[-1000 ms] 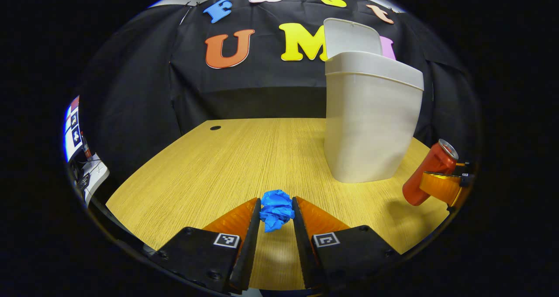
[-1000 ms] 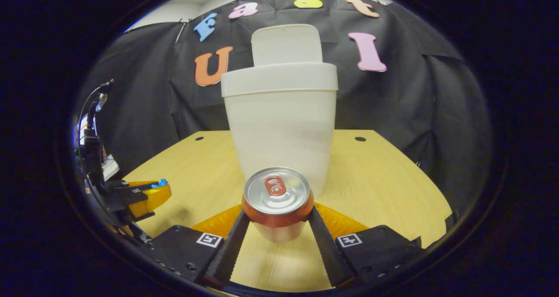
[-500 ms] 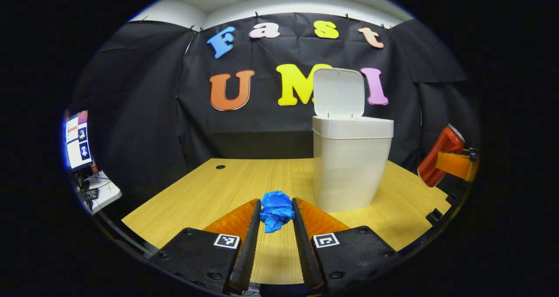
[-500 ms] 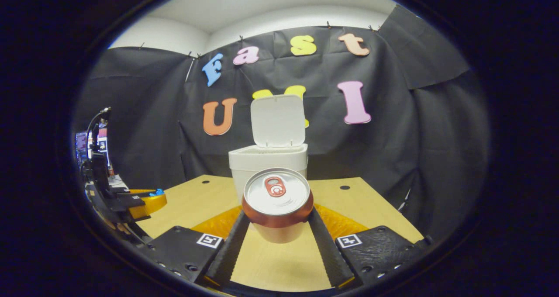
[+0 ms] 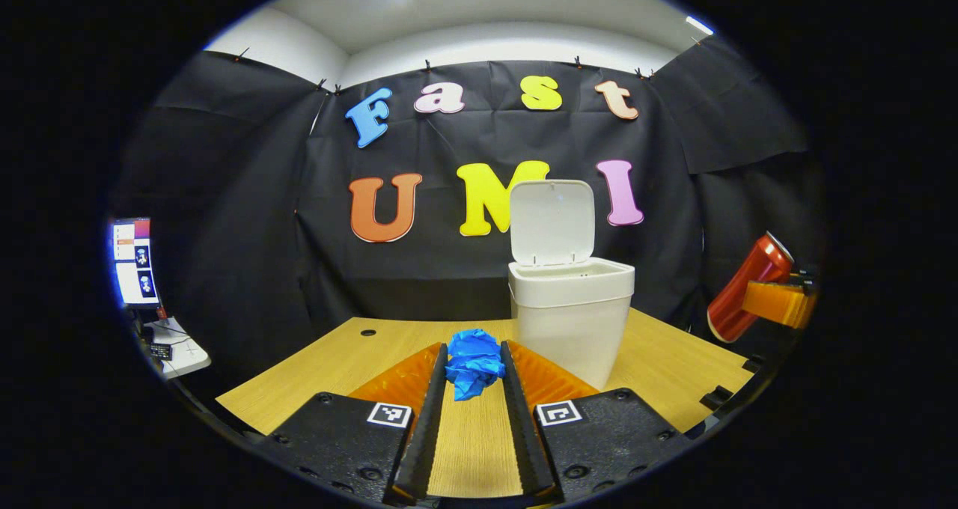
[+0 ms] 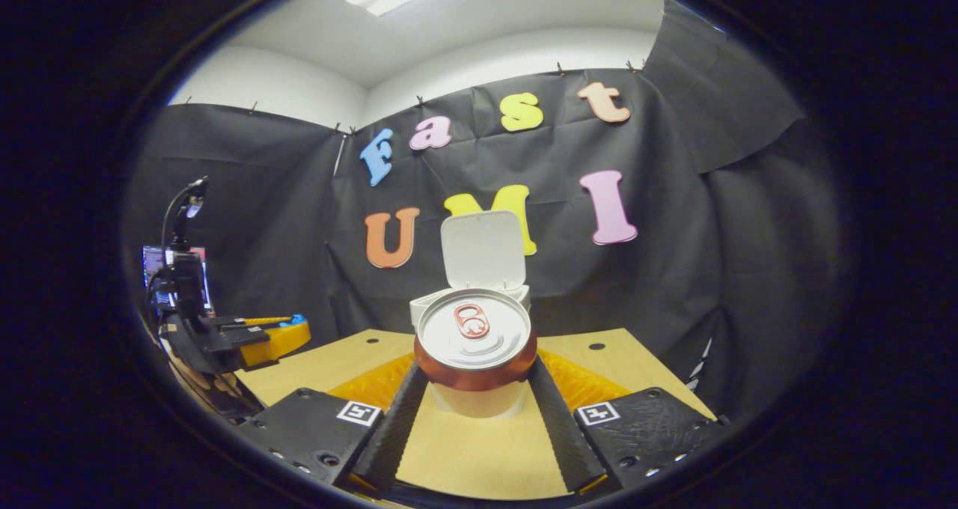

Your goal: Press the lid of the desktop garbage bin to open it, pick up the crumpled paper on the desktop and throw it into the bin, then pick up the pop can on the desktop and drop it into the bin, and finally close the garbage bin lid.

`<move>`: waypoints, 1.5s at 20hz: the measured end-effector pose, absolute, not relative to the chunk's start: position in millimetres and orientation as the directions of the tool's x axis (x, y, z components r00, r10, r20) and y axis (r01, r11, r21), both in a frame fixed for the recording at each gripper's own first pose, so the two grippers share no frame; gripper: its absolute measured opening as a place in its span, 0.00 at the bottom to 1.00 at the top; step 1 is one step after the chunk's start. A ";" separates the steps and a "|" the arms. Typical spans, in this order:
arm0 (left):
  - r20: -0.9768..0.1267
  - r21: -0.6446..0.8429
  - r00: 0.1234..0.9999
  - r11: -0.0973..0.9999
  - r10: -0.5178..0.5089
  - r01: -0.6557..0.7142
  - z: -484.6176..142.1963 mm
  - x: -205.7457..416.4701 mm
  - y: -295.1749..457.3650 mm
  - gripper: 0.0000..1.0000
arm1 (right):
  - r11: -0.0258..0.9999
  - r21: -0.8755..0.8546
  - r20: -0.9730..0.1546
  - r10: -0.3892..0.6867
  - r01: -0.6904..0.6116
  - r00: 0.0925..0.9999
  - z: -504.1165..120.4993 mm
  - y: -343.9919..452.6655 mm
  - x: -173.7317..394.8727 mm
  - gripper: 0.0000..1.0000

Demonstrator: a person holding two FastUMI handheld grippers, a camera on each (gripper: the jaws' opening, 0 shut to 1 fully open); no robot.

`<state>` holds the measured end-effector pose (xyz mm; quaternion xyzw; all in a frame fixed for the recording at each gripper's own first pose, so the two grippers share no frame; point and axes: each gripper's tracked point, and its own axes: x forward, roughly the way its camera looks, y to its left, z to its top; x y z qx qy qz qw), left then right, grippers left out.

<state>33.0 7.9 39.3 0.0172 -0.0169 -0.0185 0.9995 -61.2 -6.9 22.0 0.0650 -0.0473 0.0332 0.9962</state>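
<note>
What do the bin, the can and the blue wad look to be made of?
Bin: looks like matte off-white plastic, with smooth moulded walls and a hinged lid.
Pop can: metal, likely aluminium, with a dull silvery top, pull tab and glossy red side.
Crumpled paper: blue, with sharp creases; it could be paper or thin film.

Both views from well back toward the shared bin.

Light wooden table, white bin standing on it, lid up
</note>
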 end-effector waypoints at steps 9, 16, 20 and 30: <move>0.292 -0.005 0.952 0.995 0.093 -0.095 144.0 118.2 -26.0 0.46 | 0.982 0.155 0.061 0.104 -0.112 0.993 14.3 -10.1 -53.5 0.80; 0.236 0.006 0.972 1.000 -0.015 0.014 118.9 184.7 -102.6 0.46 | 0.988 0.147 0.060 0.038 -0.047 0.997 13.0 -28.3 -46.6 0.80; 0.249 0.013 0.968 1.000 -0.018 0.015 118.3 220.7 -112.9 0.46 | 0.982 0.182 0.052 0.040 -0.049 0.998 14.7 -42.4 -45.9 0.80; 0.109 0.002 0.994 1.000 -0.003 0.003 75.2 250.9 -101.7 0.51 | 0.980 0.197 0.081 -0.019 0.003 0.997 21.5 -61.7 -45.2 0.80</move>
